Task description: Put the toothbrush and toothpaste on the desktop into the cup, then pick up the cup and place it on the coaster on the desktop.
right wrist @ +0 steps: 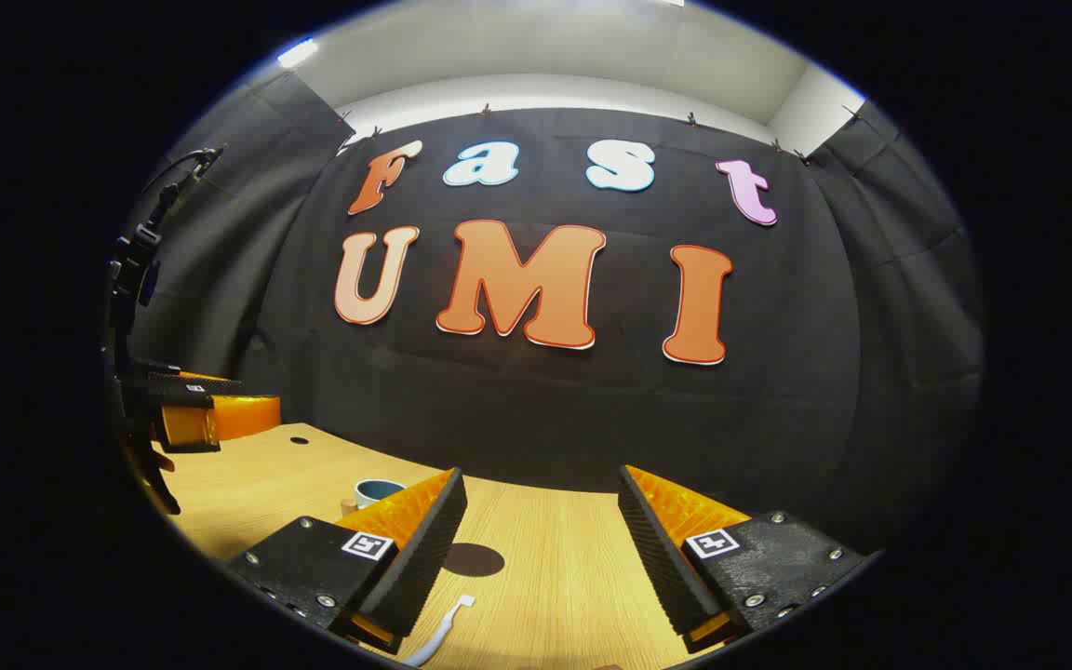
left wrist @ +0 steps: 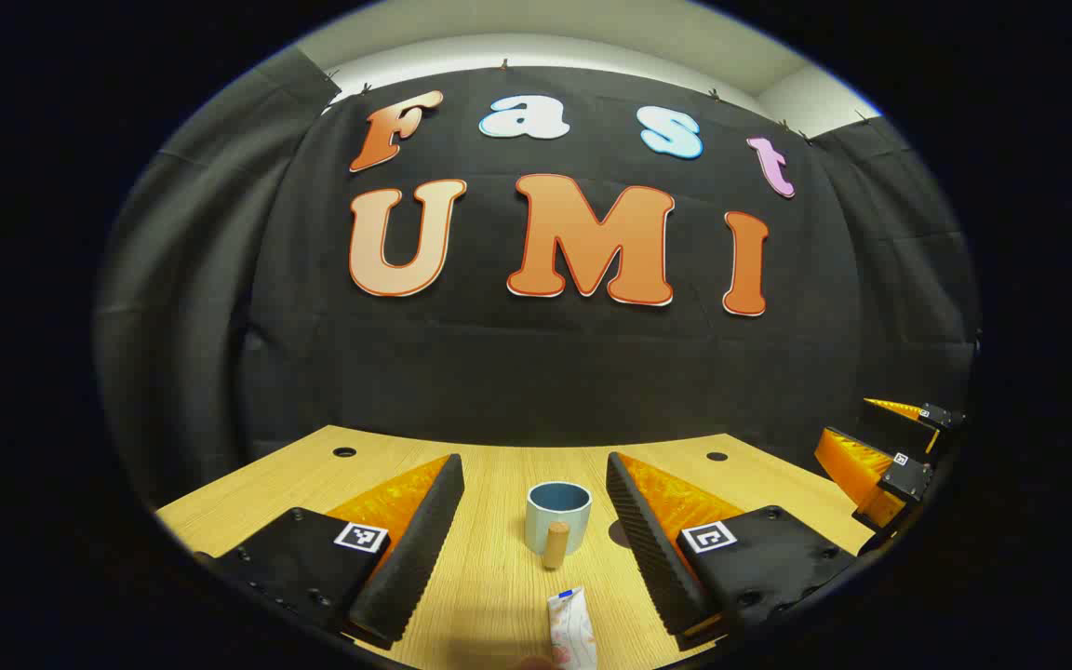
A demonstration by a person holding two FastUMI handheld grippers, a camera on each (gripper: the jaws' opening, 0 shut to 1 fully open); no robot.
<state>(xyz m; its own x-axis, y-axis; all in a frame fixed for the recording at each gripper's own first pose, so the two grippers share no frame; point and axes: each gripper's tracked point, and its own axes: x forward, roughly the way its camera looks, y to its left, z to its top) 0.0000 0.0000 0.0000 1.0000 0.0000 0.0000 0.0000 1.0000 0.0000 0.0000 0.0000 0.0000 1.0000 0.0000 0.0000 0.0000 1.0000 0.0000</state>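
A grey-blue cup (left wrist: 558,515) with a wooden handle stands on the wooden desktop, straight ahead between the fingers of my open left gripper (left wrist: 534,507). A white toothpaste tube (left wrist: 571,629) lies nearer, low between those fingers. In the right gripper view my right gripper (right wrist: 541,521) is open above the desk, with nothing between its fingers. A white toothbrush (right wrist: 440,632) lies by its left finger. A dark round coaster (right wrist: 473,559) lies flat just ahead of that finger. The cup (right wrist: 377,490) peeks out behind the same finger.
The wooden desktop (left wrist: 489,558) has two small round holes near its back edge. The other gripper (left wrist: 885,456) shows at the far right of the left gripper view. At the left rim of the right gripper view, the left gripper (right wrist: 192,409) shows, along with cables.
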